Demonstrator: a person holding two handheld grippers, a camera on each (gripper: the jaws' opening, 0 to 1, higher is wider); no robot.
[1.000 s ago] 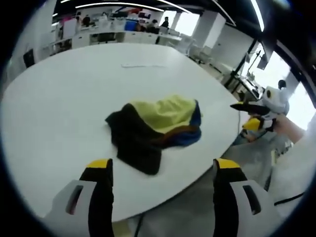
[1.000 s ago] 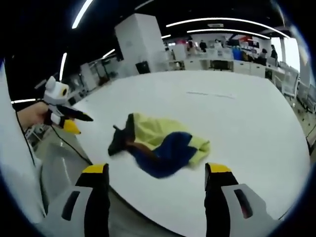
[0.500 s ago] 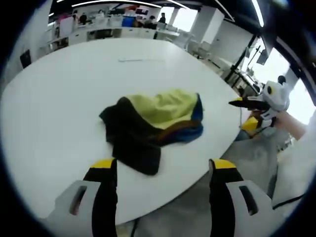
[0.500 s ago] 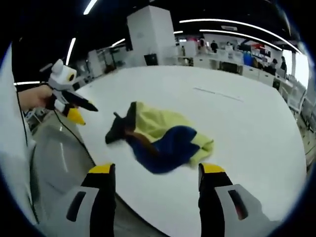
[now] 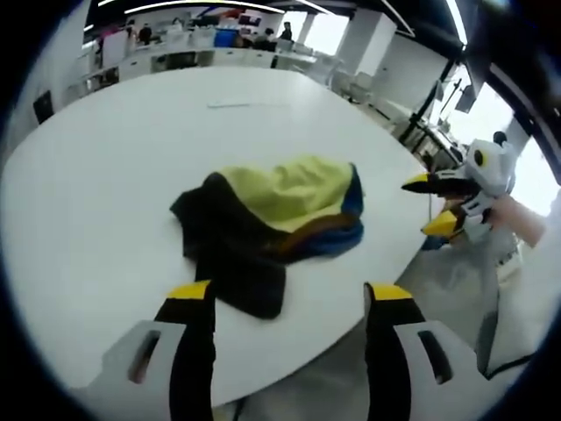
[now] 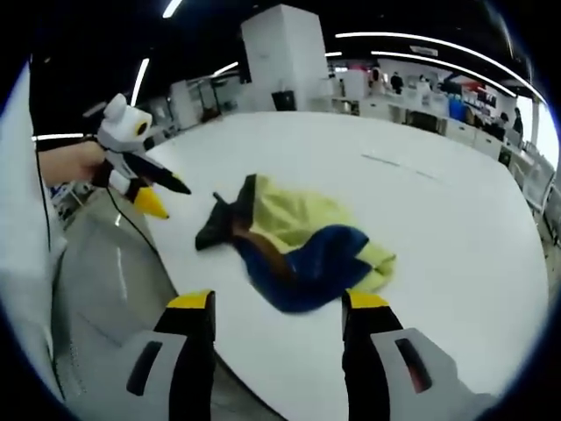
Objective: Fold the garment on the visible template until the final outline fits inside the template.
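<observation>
While both grippers, left [image 5: 282, 303] and right [image 6: 273, 309], hover with jaws spread, the crumpled garment [image 5: 267, 219] lies just ahead, nearer the left

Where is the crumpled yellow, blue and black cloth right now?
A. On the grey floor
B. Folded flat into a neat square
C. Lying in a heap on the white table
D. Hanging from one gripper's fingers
C. The crumpled yellow, blue and black cloth lies bunched on the white round table, with the left gripper and right gripper both open and short of it.
</observation>
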